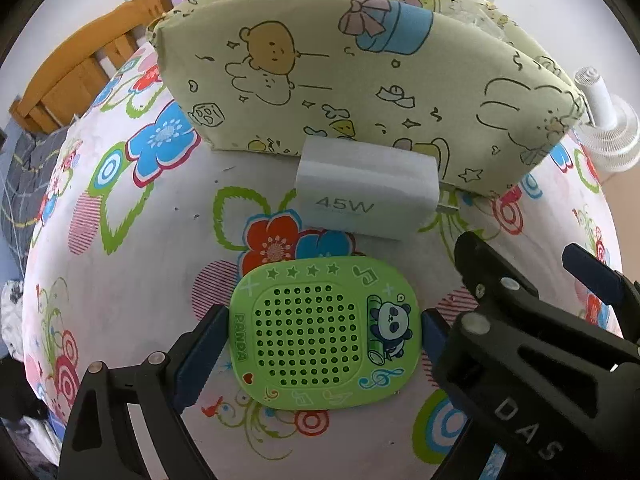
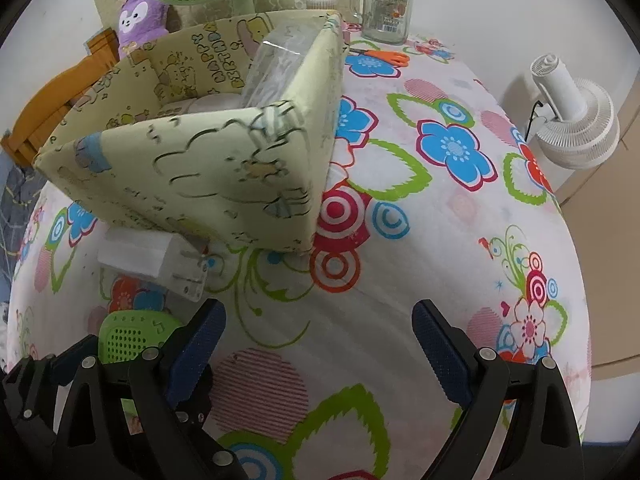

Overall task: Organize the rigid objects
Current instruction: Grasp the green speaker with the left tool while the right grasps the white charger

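I'm looking straight down my left gripper (image 1: 325, 332) at the flat green plastic panda-print case with the perforated face (image 1: 325, 334), lying on the flower-patterned tablecloth (image 1: 120, 280) squarely between the two blue-padded fingers (image 1: 208, 344). The jaws stand wide; the left pad sits right at the case's edge, though I cannot tell whether it is actually pressing, and the far pad is partly hidden behind my other tool. Just beyond the case rests the white rectangular charger block marked 45W (image 1: 366, 196), lying on its side with its prongs toward the right, tucked up against the front wall of the pale yellow-green fabric storage box with cartoon bear prints (image 1: 360, 80). Over on the right gripper (image 2: 318, 344), the jaws are spread wide with nothing between them, hovering over bare tablecloth just beside the left tool. From this side I see the fabric box's corner, a clear plastic-wrapped packet (image 2: 280, 68) leaning inside it, the charger at its foot, and a sliver of the green case at lower left. Farther back on the table lie orange-handled scissors (image 2: 384, 56) and a clear glass jar with a dark lid (image 2: 388, 8); a white fan (image 2: 572, 120) stands off the table's right edge, well apart.
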